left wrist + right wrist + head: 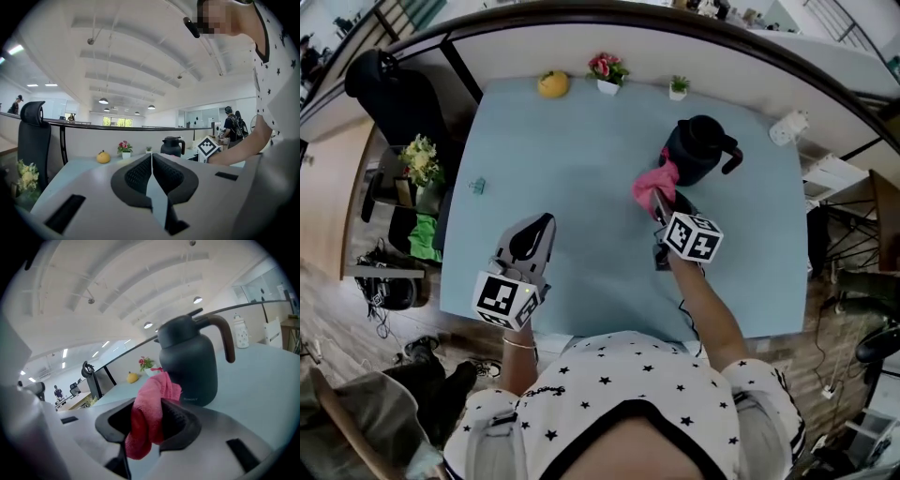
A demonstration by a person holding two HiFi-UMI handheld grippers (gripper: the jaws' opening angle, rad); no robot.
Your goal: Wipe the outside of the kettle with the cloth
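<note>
A dark matte kettle (698,150) with a curved handle on its right is standing upright at the far right of the light blue tabletop (572,169). The right tool (659,201) is clamping a pink fluffy cloth (653,184), its two dark pads squeezing the bunched fabric between them. Folds of the cloth are spilling out above and below the pads. The cloth's far end is lying against the kettle's lower left flank; from the head view it seems to be touching the body, while the right gripper view is showing the fabric overlapping the kettle's near side, just below the spout side. The person's right forearm is reaching across the tabletop from the near edge toward the kettle.

The left tool (544,223) is hovering over the near left part of the tabletop, well apart from the kettle, with its jaws pressed together and nothing between them. It is pointing toward the far edge.

Along the far edge, a round yellow fruit (553,83), a white pot of pink flowers (607,71) and a small green plant in a white pot (678,87) are sitting in a row, left of the kettle. A black office chair (389,89) is standing beyond the tabletop's far left corner
</note>
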